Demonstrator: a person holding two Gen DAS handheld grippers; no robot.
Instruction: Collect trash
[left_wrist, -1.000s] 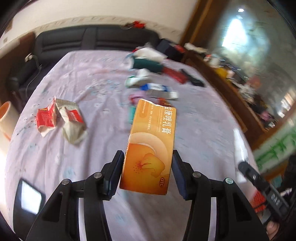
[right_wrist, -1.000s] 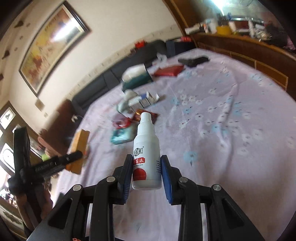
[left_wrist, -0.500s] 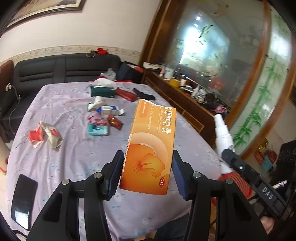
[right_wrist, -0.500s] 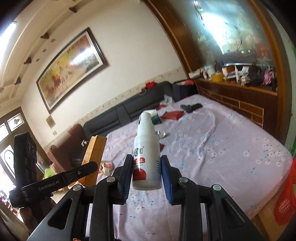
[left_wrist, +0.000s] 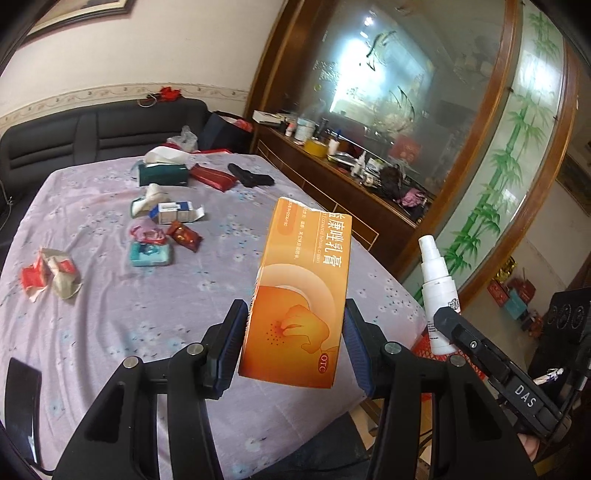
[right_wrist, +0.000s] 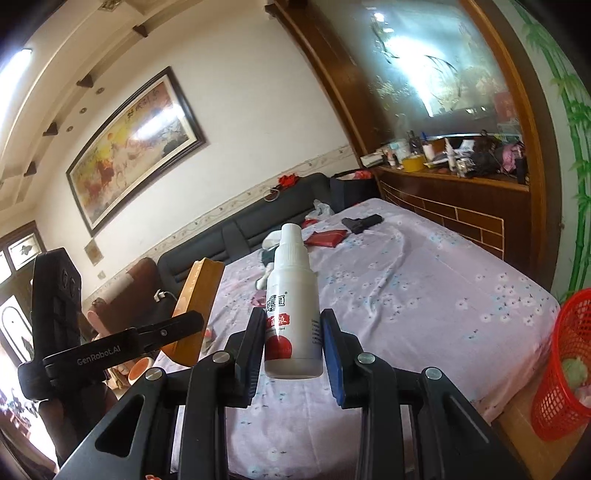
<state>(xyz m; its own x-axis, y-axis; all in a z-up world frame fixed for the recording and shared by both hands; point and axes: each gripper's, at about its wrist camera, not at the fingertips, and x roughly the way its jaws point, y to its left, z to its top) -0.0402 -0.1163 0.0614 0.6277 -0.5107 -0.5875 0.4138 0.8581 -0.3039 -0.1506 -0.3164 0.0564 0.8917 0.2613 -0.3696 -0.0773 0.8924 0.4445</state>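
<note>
My left gripper (left_wrist: 293, 341) is shut on an orange medicine box (left_wrist: 299, 291), held upright in the air above the near edge of the purple-clothed table (left_wrist: 110, 314). In the right wrist view my right gripper (right_wrist: 291, 341) is shut on a white spray bottle (right_wrist: 291, 317) with a red label, also lifted clear of the table. The bottle (left_wrist: 437, 291) shows at the right of the left wrist view, and the box (right_wrist: 195, 302) at the left of the right wrist view. A red mesh bin (right_wrist: 565, 373) stands off the table's corner, lower right.
Loose trash lies on the table: crumpled red and white wrappers (left_wrist: 50, 278), a teal pack (left_wrist: 149, 254), a red sachet (left_wrist: 184, 236), a small blue and white box (left_wrist: 175, 212), a green tissue box (left_wrist: 162, 173). A black sofa (left_wrist: 92, 136) stands behind, a cluttered wooden counter (left_wrist: 351, 173) at right.
Both grippers rose and drew back from the table with the box and the bottle still gripped. The views swung up and right, bringing the counter, the glass wall and the red bin into sight.
</note>
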